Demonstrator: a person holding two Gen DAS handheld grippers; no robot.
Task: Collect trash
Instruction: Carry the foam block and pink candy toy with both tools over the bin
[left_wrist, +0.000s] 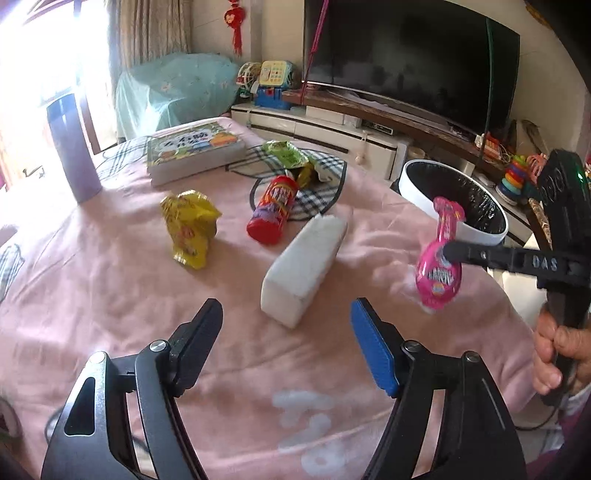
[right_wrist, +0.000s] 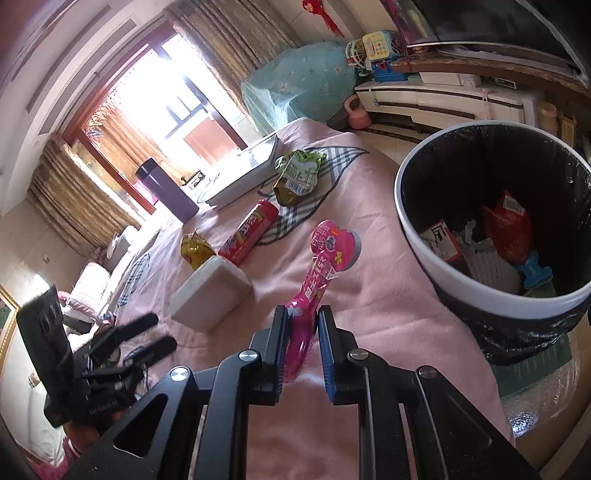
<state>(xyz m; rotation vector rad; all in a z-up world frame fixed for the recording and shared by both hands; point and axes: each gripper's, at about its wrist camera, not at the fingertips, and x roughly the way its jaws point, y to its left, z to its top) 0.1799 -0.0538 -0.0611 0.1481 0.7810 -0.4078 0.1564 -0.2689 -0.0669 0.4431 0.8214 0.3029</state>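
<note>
The right gripper (right_wrist: 300, 334) jaws are clamping one pink wrapper (right_wrist: 321, 266), its long axis pointing straight ahead of them. The left gripper (left_wrist: 286, 321) jaws are standing apart, empty, one white block (left_wrist: 303, 266) lying just ahead.

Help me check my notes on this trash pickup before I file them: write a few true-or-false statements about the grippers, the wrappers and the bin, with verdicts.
1. The right gripper is shut on the pink wrapper. True.
2. The left gripper holds the white block. False: its jaws stand open and empty, short of the block.
3. The bin has trash in it. True.
4. The red tube stands upright. False: it lies on its side on the pink cloth.
</note>
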